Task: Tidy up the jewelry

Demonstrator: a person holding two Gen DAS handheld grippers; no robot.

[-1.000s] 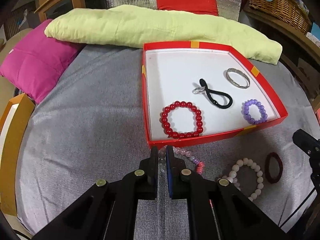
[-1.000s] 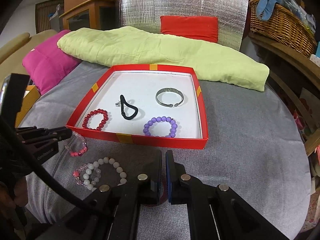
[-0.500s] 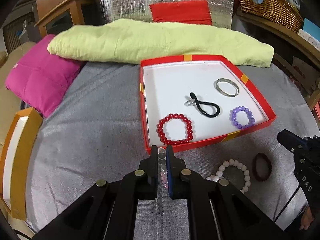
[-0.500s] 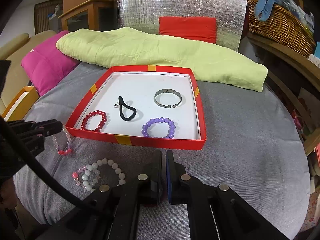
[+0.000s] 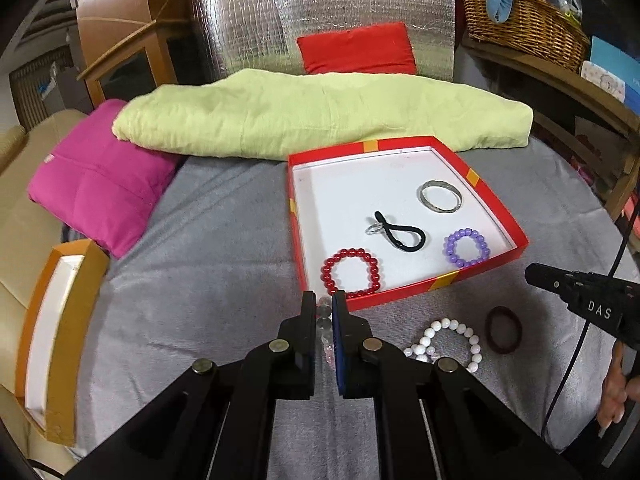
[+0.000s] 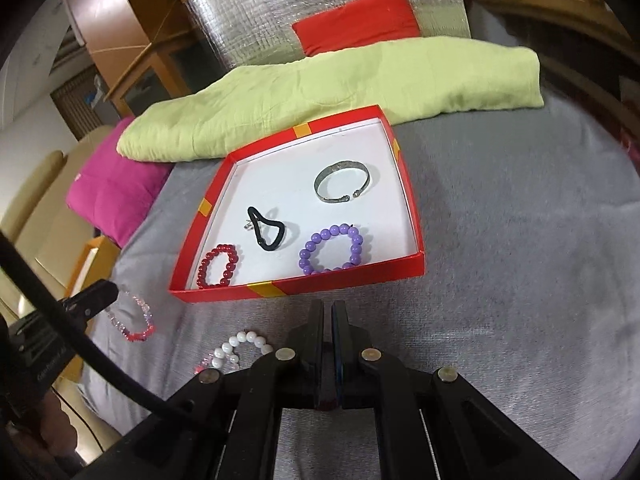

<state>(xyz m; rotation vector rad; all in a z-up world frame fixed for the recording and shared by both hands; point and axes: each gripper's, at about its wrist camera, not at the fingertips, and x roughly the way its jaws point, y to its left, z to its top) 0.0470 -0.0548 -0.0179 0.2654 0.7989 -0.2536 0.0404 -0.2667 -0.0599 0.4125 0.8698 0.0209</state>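
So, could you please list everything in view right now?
box: one, red, on the cloth
bracelets in box: two, red and purple
bangle: one, silver, in box
hair tie: one, black, in box
white bracelet: one, on cloth before the box
dark hair tie: one, dark red, beside it
pink bracelet: one, pink and clear, hanging from left gripper
cloth: one, grey
quilt: one, green, behind box
cushions: two, pink and red
basket: one, wicker, far right
orange box: one, far left
left gripper: shut on pink bracelet
right gripper: shut, empty
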